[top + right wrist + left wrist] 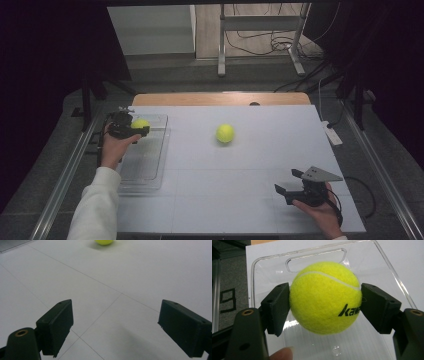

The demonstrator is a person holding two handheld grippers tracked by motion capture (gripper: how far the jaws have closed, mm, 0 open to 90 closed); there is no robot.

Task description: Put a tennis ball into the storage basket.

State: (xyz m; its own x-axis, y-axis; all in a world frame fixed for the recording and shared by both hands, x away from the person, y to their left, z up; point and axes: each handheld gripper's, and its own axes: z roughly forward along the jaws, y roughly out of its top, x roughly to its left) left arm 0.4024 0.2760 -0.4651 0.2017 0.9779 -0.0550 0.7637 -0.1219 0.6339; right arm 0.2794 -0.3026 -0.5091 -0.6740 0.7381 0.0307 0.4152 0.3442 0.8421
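Left gripper [324,300] clamped tight on a fuzzy yellow-green tennis ball [325,298] with black lettering, one black pad pressed against each side of it. Held up over the clear rectangular plastic tray [372,272], towards the far end with the cut-out handle slot. A fingertip just peeking in below, at the near edge of the left gripper view.

From the high view: same left gripper [131,129] and its ball [140,123] over the far end of the tray [145,165], a white sleeve [97,205] running back from the hand towards the bottom edge. Tray lying on the pale white table top [240,165], along its left edge.

Further out, to the right of the tray, a second yellow-green tennis ball [225,133] sitting alone on the table, well apart from both grippers. Same ball [103,242] glimpsed at the top edge of the right gripper view, far ahead of the jaws.

Right gripper [290,184], grey three-cornered plate on top, far to the right of the tray, near the table's front right corner. Jaws spread wide, nothing between them, just bare table with thin seam lines below. Pointing roughly towards the tray side.
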